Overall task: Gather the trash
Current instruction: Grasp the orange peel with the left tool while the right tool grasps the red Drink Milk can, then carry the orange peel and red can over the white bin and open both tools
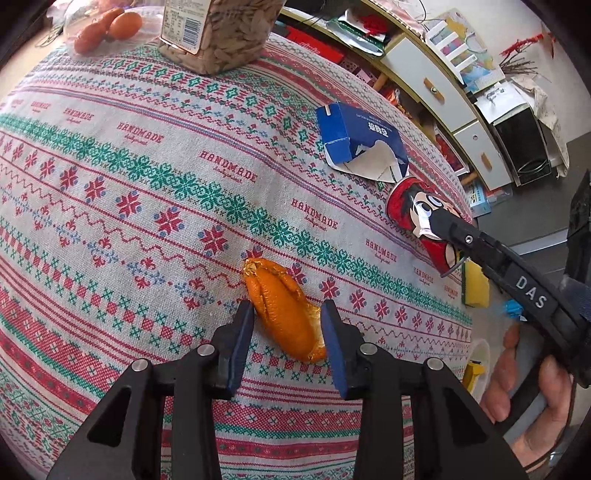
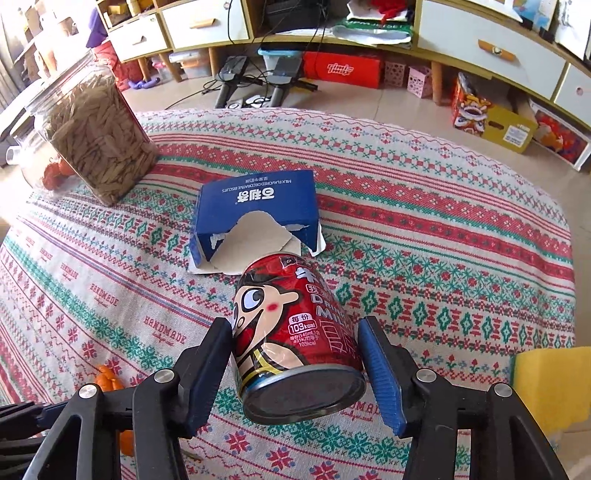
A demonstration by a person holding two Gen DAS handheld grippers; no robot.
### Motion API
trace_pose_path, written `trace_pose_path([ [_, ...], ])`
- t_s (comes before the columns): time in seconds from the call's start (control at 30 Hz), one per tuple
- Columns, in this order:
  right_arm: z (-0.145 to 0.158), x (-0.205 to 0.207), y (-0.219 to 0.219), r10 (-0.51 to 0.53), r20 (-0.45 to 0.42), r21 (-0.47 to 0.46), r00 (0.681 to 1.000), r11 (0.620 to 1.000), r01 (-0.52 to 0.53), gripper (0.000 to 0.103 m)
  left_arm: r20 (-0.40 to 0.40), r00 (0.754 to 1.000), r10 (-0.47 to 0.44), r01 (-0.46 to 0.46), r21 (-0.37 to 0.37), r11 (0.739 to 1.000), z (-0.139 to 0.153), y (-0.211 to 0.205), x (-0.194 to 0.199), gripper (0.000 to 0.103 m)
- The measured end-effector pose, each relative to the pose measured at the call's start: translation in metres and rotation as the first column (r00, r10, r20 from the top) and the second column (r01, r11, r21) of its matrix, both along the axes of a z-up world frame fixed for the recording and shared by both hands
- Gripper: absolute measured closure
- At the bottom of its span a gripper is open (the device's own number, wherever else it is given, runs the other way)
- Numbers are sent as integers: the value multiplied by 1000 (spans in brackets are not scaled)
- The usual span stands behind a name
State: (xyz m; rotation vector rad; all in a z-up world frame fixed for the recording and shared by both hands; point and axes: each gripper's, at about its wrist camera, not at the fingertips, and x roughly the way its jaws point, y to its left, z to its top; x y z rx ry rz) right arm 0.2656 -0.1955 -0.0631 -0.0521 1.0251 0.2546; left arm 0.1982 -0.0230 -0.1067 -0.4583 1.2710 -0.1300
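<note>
Both claws open: left gripper (image 1: 288, 314) straddles soft, light orange peel (image 1: 282, 310), pinch mid-body; right gripper (image 2: 295, 343) brackets slick, likely empty can (image 2: 295, 332), grip sidewall gently.

The seed jar (image 1: 218, 33) loses its top to the frame edge, and the yellow sponge (image 2: 554, 387) seems cut off at right

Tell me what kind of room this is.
Probably a home living room: a table under a patterned tablecloth, a low cabinet with drawers along the wall, and a jar of seeds beside snack trash.
</note>
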Motion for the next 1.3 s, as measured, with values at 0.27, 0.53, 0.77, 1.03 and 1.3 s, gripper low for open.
trace_pose_path([
  [0.27,6,-14,-21,-57,-63,114,996,991,64,44,67,996,-50,48,37,998,8,-2,0,91],
  [0.53,9,-30,-40,-113,-156,226,981,963,146,45,150,983,-111,102,67,993,37,-3,-16,92],
  [0.77,20,-46,-52,-141,-154,238,978,955,176,45,150,981,-123,115,58,992,41,-5,-22,92],
  [1.03,37,-67,-68,-165,-133,246,977,950,194,45,197,962,-190,160,157,975,58,-25,-37,92],
  [1.3,46,-96,-96,-210,-123,269,970,934,236,45,258,924,-283,217,255,942,75,-55,-55,92],
])
